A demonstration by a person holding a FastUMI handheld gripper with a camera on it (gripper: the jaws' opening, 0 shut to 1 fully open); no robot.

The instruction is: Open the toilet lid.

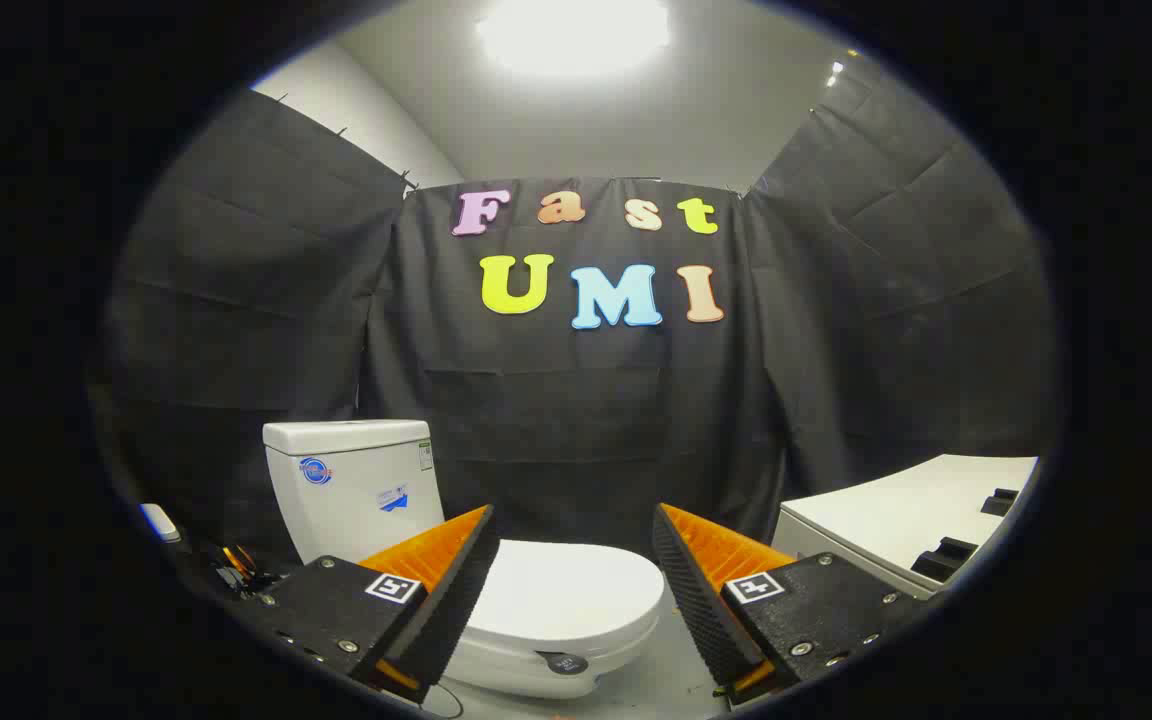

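1. Hovering in front of the toilet [496,600], I am holding my gripper [572,590] with its jaws spread wide and nothing between them but air; neither finger is touching anything.

2. The lid [561,600] is lying flat and closed on the bowl, so I judge the task is not yet begun in any way that counts: no lifting is showing, and the whole swing up toward the tank [351,485] is left to do.

3. From my fingers, the lid is sitting just ahead and slightly below, toward 12 o'clock, with its rounded front edge nearest me and a small dark tab [564,663] showing under that edge at about 6 o'clock of the lid.

4. The tank is standing beyond my left finger [446,590], at about 11 o'clock, its own cover on, so I cannot tell what it is holding.

5. The bowl under the lid is closed off too; whatever is inside it is hidden from me.

6. Off past my right finger [701,590], at about 2 o'clock, a white cabinet top [896,510] is carrying two dark pieces [946,555] near its far side; I cannot make out what they are.

7. At about 9 o'clock, beside the tank's base, some small cluttered items [236,570] are lying on the floor, too small for me to identify.

8. I am judging that the next move calls for getting a finger under the lid's front edge.
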